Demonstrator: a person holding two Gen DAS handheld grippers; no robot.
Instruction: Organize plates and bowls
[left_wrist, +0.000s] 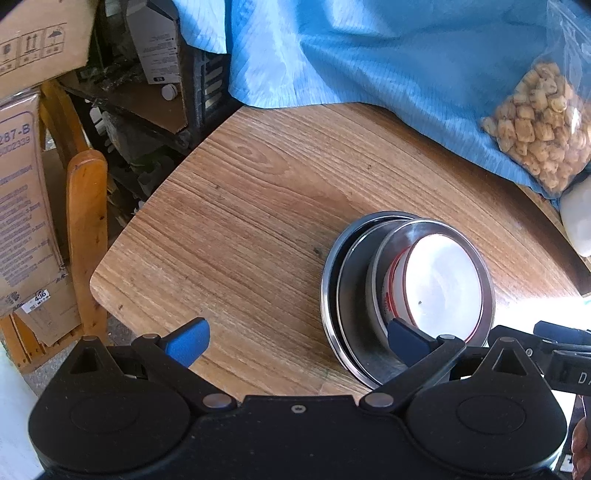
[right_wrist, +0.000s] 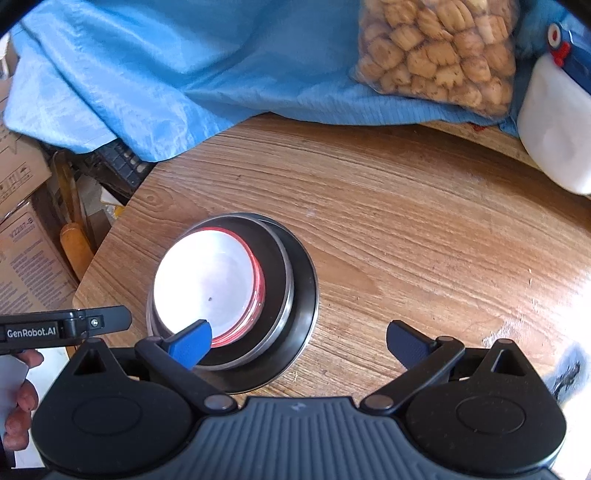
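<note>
One stack on the wooden table (left_wrist: 258, 206): a white bowl (right_wrist: 207, 284) with a red rim sat in a steel bowl (left_wrist: 388, 258), itself nested in two steel plates (right_wrist: 303, 295). White bowl empty save one dark speck. The stack stood near the table's left edge; bare wood lay open far and right of it. Left gripper (left_wrist: 299, 341) and right gripper (right_wrist: 299, 341) both spread wide, holding nothing. One bag of snacks (right_wrist: 439, 51) rested on blue cloth (left_wrist: 369, 55) at the far side.

The worktop (right_wrist: 406, 229) is warm brown with dark wood grain. A white bowl (right_wrist: 207, 280) with a red rim sits in silvery steel dishes (right_wrist: 295, 295). The cloth (right_wrist: 184, 66) is light blue, finely ribbed. The tool pads (left_wrist: 188, 341) are blue on black arms; the bagged snacks (right_wrist: 439, 51) look tan, perhaps speckled.
</note>
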